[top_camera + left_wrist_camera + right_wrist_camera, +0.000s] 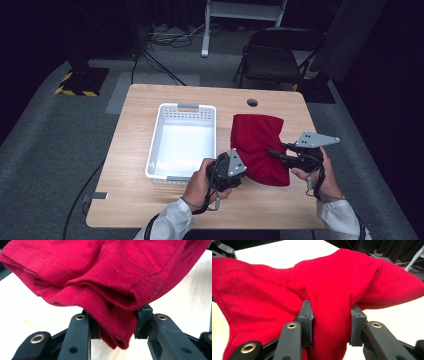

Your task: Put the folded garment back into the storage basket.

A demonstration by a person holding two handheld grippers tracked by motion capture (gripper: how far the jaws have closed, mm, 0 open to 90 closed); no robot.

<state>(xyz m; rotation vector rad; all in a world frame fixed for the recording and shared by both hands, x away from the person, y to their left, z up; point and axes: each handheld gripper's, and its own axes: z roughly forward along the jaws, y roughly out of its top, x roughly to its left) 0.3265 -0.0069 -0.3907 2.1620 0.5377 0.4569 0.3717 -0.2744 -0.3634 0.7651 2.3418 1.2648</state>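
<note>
Both grippers, left [239, 165] and right [280, 152], are clamping the red cloth [260, 145]; lifting evenly should be keeping its folds intact toward the basket [155, 145].

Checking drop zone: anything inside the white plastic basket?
The white slotted plastic basket looks empty; its bare floor shows. The near inner wall is hidden by its rim.
</note>
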